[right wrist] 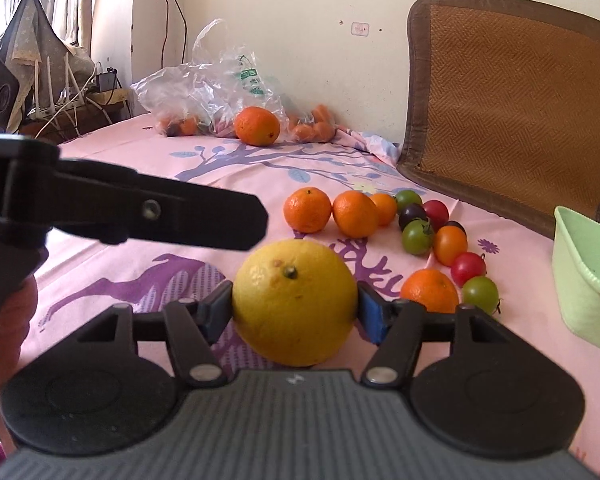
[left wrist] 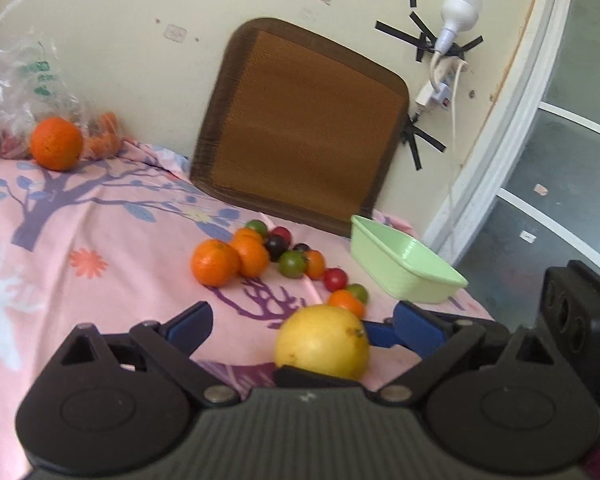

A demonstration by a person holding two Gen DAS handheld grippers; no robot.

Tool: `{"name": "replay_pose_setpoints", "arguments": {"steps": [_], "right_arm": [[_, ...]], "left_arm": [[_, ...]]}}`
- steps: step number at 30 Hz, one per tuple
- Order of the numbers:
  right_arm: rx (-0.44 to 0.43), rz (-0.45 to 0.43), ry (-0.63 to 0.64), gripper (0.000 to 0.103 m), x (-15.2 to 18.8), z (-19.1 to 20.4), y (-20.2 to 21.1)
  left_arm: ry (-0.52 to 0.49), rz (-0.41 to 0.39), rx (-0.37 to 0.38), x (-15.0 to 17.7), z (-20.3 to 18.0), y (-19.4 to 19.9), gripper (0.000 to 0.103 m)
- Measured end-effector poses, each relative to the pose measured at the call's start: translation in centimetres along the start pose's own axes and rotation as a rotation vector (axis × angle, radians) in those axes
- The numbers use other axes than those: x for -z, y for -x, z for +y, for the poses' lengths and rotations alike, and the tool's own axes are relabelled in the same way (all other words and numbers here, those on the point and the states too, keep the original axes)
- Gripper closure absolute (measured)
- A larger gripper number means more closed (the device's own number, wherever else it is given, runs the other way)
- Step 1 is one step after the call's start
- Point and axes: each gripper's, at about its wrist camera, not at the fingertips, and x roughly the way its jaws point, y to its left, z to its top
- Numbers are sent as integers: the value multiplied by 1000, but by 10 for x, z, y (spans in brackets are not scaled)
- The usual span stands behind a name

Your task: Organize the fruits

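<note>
Fruit sits scattered across the pink floral tablecloth (right wrist: 112, 160), and my right gripper (right wrist: 296, 308) has its 2 blue-padded fingers (right wrist: 370, 312) pressed against either side of a large round yellow citrus (right wrist: 296, 300), pinching it just above the cloth. From the left wrist camera I see that same yellow citrus (left wrist: 322, 340) sitting inside the span of my left gripper (left wrist: 304, 320), whose jaws are spread wide; its pads (left wrist: 190, 322) do not touch the fruit. Part of the left gripper's black body reaches in from the left of the right wrist view, just above the citrus.

Beyond the citrus lies a loose cluster of small orange mandarins (right wrist: 308, 210) and cherry tomatoes (right wrist: 418, 236) in red, green, dark purple and orange. A pale green rectangular plastic tub (right wrist: 580, 276) stands at the right, near the tomatoes. Farther back, a larger orange (right wrist: 257, 126) rests beside a crumpled clear plastic bag (right wrist: 204, 84). A brown woven chair back (right wrist: 512, 100) leans by the wall.
</note>
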Motion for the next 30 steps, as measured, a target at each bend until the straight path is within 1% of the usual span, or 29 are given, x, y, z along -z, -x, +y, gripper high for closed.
{"name": "replay_pose_setpoints", "arguments": {"steps": [1,3,4,5,6,7,9,10,12,14,16,19,23,26,28,30], "right_arm": [[0,-4,-1,35,0,1,0],[-6,-7,7,36,2,2,-1],[-3,-14,15,36,3,2,-1],[-3,-20,17,37,4,2,0],[3,-27,13,37,4,1,1],[11,-46,8,37,5,-2,5],[41,-107,1,37,4,-11,17],[66,-142,-1,37,2,-18,25],[126,-196,2,37,-3,-36,37],[207,-231,11,37,-7,-59,47],[290,-244,-4,37,-8,-88,53],[375,-223,-69,37,-7,-136,56],[456,-179,-141,37,-2,-184,48],[482,-160,-184,37,6,-203,43],[490,-140,-204,37,11,-208,37],[496,-118,-197,36,13,-210,32]], "left_arm": [[-3,27,4,0,-5,-6,5],[-15,80,4,2,-12,-16,15],[-24,109,0,4,-15,-22,26],[-35,123,-28,6,-17,-26,34],[-44,131,-56,6,-18,-29,39],[-37,136,-55,3,-19,-30,40],[-12,126,-28,-8,-24,-31,40],[-19,117,-13,-14,-30,-34,40],[-65,100,21,-32,-51,-45,41],[-111,105,47,-49,-76,-68,40],[-155,121,82,-64,-100,-97,40],[-187,163,137,-78,-134,-152,38],[-208,221,153,-81,-169,-215,38],[-232,253,137,-75,-183,-246,36],[-236,276,125,-71,-187,-259,33],[-228,298,122,-67,-186,-268,32]]}}
